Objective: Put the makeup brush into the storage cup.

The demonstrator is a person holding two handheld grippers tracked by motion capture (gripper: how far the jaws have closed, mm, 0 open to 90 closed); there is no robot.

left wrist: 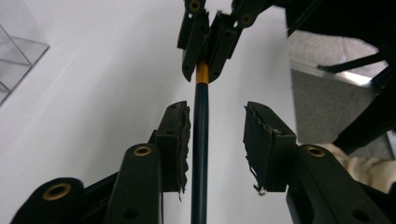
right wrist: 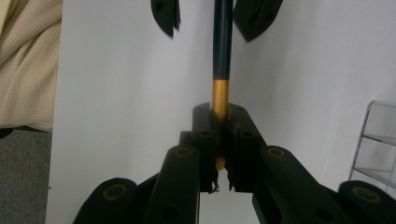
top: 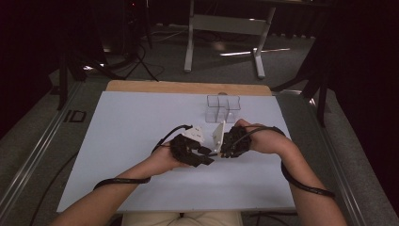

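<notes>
Clear plastic box (top: 223,108) with compartments stands near far edge of white table (top: 131,136). Beyond it, metal stand legs (top: 226,28) on grey floor (top: 164,66); dark surroundings.

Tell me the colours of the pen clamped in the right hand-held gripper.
The pen is dark teal with an orange-gold end section, clearest in the right gripper view.

The pen's (right wrist: 222,42) gold end is buried between the right hand-held gripper's (right wrist: 219,140) pads. Its dark shaft is cut off by the picture's top edge there. From above, both hand-held grippers are too dark and small to make out, and the clear organiser (left wrist: 16,51) is cut off in both gripper views.
</notes>
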